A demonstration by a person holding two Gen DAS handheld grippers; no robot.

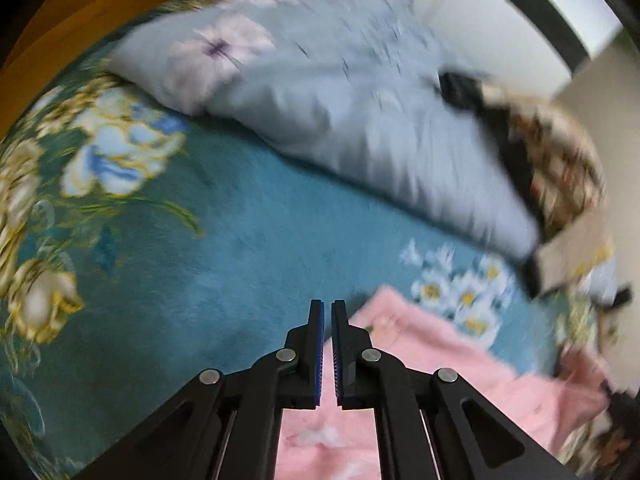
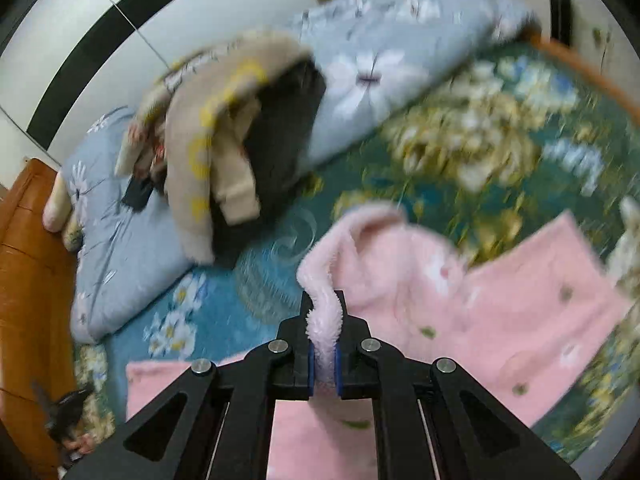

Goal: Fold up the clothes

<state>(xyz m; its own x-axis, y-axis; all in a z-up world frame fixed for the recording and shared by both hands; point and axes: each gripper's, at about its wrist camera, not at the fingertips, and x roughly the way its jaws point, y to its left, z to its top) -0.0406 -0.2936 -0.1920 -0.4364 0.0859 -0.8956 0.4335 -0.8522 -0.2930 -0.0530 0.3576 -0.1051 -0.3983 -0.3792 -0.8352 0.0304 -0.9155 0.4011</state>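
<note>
No legible writing or brand anywhere – both views smeared by motion blur

Teal floral bedspread underfoot, white and yellow blossoms printed across it; pale blue floral duvet bunched along the far side, beige sweater heaped on it over something dark. Orange-brown wooden bed frame at the edge, white wall with black band behind

Left gripper above the bedspread, jaws drawn narrow with a thin gap, nothing between them. Right gripper clamped on the fluffy edge of the pink fleece garment – the rest spread flat on the bedspread just beyond
</note>
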